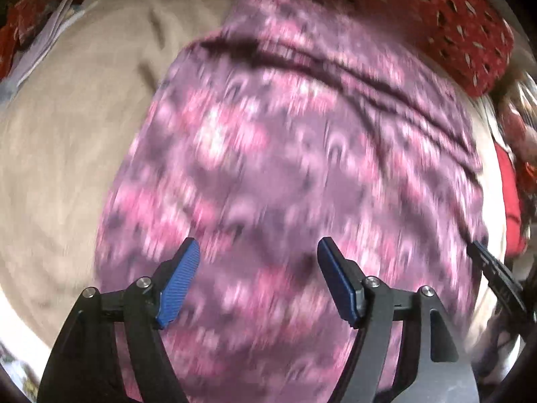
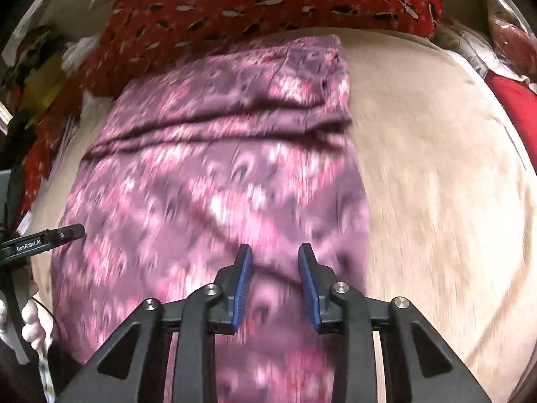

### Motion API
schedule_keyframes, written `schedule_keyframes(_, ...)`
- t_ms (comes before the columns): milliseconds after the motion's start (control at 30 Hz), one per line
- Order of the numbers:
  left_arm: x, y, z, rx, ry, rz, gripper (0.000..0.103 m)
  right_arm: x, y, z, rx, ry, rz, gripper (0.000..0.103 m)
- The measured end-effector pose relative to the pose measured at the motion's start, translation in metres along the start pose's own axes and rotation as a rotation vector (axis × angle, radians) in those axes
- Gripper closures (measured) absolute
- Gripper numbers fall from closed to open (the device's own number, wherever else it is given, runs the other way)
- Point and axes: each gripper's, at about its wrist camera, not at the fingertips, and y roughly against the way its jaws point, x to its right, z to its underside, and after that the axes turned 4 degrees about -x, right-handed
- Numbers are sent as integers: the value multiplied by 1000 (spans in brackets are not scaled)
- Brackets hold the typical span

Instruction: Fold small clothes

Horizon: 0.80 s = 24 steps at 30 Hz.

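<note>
Left wrist: looks down along open blue fingers, close above purple-pink garment (image 1: 285, 168).
Right wrist: same downward, close look.
Shared: garment, beige bedding (image 2: 436, 184), red patterned cloth (image 2: 268, 3).

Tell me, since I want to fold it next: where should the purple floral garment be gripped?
Probably at the near hem of the purple floral garment, one gripper per corner, coming from the near side. It lies mostly flat on the beige sheet, with a bunched crease farther away.

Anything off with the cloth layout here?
Mostly fine. The purple cloth lies on the beige sheet, but a ridge of creases crosses its far part and the far corner is bunched. Both grippers, left and right, are open and hold nothing.
</note>
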Motion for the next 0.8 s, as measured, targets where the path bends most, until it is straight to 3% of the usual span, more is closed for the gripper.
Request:
schedule_keyframes(133,-21,10,31,-29,15,7,31,3,10,37,-48,35,20,70)
schedule_keyframes(433,-80,30,87,-53,62,33,31,13,45,98,-27,72,55,69)
schedule_keyframes(633,-121,23,121,-112,112,89,31,36,57,133,-52,29,63,65)
schedule_keyframes(800,-137,11,133,-162,140,143,31,55,49,158,-89,-67,17,65)
